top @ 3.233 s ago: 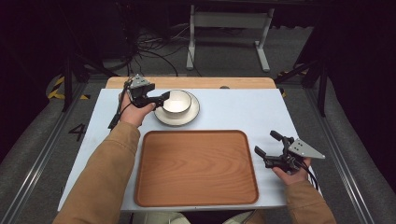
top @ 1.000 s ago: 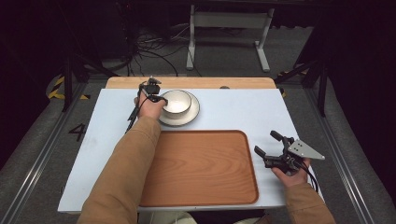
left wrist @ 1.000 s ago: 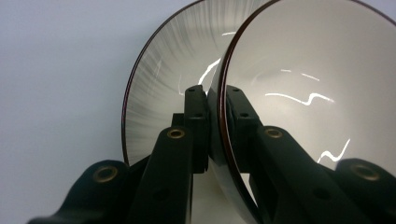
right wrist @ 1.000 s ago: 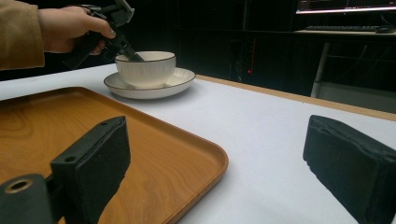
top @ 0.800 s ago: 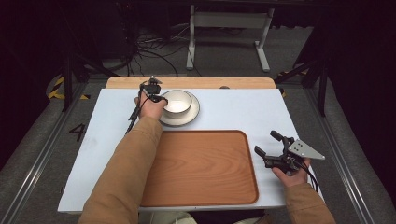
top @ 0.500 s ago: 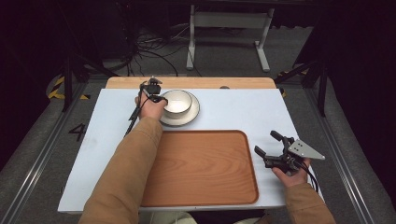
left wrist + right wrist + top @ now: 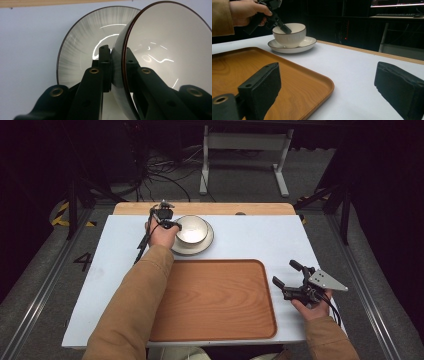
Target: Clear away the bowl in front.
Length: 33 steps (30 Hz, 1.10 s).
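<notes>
While legible only as a floor-painted "4" (image 7: 82,261): left tool (image 7: 172,225) clamped on bowl (image 7: 192,228) rim, right tool (image 7: 290,280) wide open, empty.

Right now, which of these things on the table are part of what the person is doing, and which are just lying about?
In use:
- bowl, its rim pinched by the left gripper
- saucer under the bowl
- wooden tray, probably where they go

Idle:
- right gripper, jaws open, holding nothing
- metal stand behind the table
</notes>
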### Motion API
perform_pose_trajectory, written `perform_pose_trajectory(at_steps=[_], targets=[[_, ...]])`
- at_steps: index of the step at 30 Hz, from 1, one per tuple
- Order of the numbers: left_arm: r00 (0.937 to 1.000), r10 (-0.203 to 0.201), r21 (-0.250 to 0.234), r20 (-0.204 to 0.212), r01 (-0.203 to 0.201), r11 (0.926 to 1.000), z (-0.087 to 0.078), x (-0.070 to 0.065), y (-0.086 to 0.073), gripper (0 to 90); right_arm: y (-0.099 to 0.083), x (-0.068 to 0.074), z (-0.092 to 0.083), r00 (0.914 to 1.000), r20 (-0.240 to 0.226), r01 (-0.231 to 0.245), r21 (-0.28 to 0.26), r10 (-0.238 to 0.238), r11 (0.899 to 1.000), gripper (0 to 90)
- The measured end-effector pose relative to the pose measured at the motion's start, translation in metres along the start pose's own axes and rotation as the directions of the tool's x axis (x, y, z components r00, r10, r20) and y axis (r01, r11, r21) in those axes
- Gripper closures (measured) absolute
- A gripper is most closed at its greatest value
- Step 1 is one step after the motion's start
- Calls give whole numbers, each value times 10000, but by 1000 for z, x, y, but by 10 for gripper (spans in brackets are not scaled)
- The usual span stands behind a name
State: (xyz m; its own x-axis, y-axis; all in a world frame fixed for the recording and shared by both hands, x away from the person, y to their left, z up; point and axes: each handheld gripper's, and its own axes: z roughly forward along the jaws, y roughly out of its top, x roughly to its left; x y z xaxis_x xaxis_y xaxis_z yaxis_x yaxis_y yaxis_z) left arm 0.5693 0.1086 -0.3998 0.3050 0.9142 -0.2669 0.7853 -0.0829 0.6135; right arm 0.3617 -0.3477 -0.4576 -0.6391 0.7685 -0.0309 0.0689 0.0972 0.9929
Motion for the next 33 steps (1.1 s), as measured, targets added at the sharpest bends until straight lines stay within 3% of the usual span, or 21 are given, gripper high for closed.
perform_pose_trajectory(at_steps=[12,22,27,33], targets=[[9983,578,-377,-9,-578,9976,-28,-10,6,820,0,0,0,10000,4,-3,1,3,10000,77],[9982,605,-541,29,-603,9967,-49,-9,9,820,0,0,0,10000,18,-16,-14,16,10000,73],[9978,656,-450,76,-652,9969,-55,-10,10,820,0,0,0,10000,19,-14,-17,14,10000,72],[9943,1038,-266,259,-1031,9943,-62,-14,6,820,0,0,0,10000,11,-11,-18,11,10000,72]])
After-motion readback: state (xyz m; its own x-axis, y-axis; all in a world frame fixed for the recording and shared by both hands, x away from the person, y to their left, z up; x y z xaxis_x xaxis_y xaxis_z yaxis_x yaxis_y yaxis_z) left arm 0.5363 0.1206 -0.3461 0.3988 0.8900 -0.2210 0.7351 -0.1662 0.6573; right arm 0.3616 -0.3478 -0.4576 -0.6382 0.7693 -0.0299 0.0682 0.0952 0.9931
